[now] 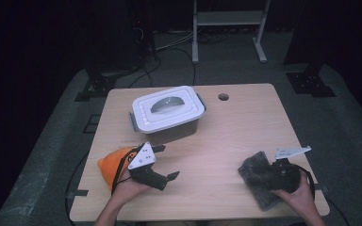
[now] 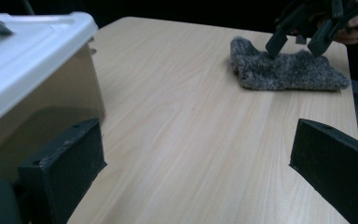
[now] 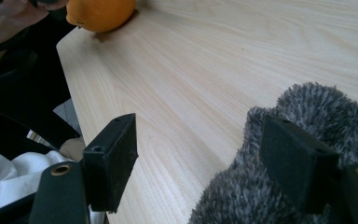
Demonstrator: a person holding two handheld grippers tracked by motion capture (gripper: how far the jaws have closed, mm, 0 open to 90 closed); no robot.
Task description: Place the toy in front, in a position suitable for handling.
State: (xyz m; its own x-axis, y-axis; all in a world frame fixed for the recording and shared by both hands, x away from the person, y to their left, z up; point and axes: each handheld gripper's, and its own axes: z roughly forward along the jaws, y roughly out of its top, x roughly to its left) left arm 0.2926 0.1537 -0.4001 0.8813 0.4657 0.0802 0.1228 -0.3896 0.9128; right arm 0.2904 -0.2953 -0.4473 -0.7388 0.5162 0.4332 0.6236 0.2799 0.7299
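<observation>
A grey fuzzy cloth lies at the table's near right, and my right gripper hovers over it. In the right gripper view this gripper stands open, one jaw over the cloth, the other over bare wood. An orange soft thing lies at the near left, under my left hand. My left gripper points right, open, with nothing between its jaws. In the left gripper view it faces the cloth and the right gripper above it. The orange thing shows at the top of the right gripper view.
A box with a white lid and handle stands at the table's middle left, close beside my left gripper. The table top has a round hole at the back. A white frame and cables lie on the floor behind.
</observation>
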